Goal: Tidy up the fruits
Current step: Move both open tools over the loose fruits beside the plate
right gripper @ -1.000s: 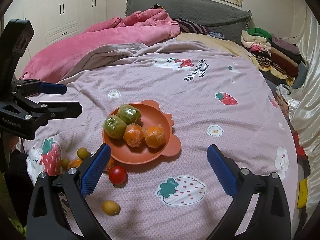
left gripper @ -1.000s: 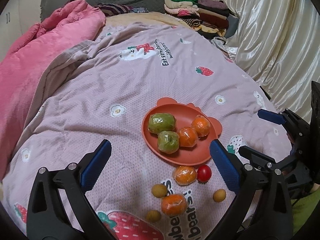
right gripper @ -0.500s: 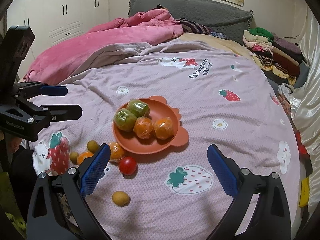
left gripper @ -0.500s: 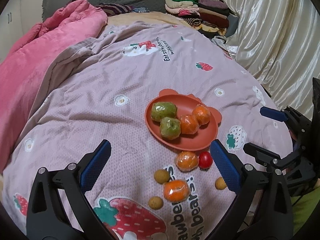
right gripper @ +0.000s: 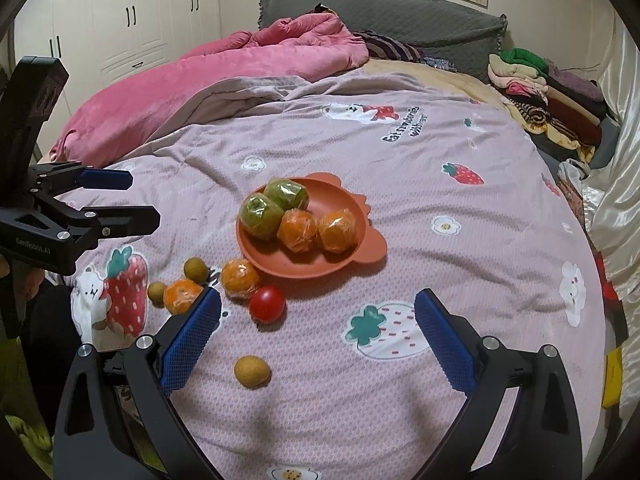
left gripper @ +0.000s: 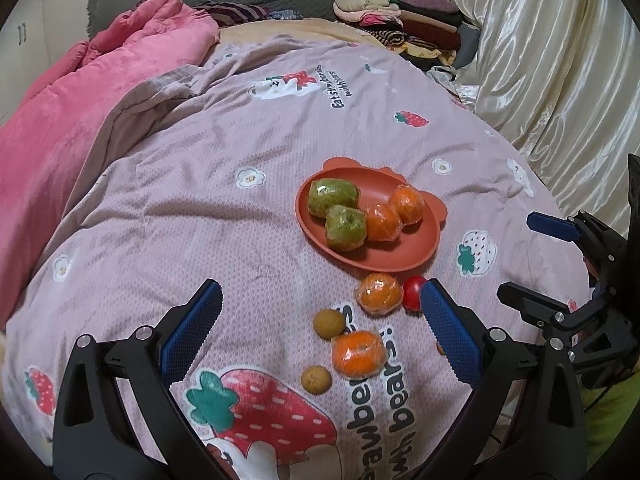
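Both the left gripper [left gripper: 320, 320] and right gripper [right gripper: 318, 320] hover with fingers spread wide, grasping nothing. The orange plate [right gripper: 360, 254] sits mid-frame on the bed [right gripper: 440, 160], carrying four wrapped fruits (two green, two orange); a red tomato [right gripper: 267, 304] lies just below it.

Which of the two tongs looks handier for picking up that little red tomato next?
Probably the right tongs: the red tomato lies just ahead of their open jaws. From the left tongs, it sits off behind one pad, with wrapped oranges nearer.
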A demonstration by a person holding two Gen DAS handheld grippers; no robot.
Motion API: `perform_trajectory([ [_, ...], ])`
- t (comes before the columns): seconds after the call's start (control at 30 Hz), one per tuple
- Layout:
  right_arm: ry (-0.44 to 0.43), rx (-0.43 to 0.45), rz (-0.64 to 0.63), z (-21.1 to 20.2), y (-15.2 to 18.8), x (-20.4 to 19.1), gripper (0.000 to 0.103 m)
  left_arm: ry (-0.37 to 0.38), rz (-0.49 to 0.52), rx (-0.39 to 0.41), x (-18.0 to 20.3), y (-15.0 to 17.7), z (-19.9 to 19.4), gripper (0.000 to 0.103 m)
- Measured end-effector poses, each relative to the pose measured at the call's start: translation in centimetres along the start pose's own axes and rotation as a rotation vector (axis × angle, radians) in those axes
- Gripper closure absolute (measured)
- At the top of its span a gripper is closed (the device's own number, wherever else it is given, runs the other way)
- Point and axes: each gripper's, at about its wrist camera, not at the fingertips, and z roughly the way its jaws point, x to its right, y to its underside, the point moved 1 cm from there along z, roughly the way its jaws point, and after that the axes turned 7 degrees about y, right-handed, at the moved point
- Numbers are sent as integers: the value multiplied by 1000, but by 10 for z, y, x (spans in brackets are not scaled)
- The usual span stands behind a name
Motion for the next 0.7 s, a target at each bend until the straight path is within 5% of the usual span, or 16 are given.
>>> perform_trajectory([
  [0.7, -42, -47, 4, 7, 27, -13, 6, -11, 2, -33, 5, 23, 3, 10],
])
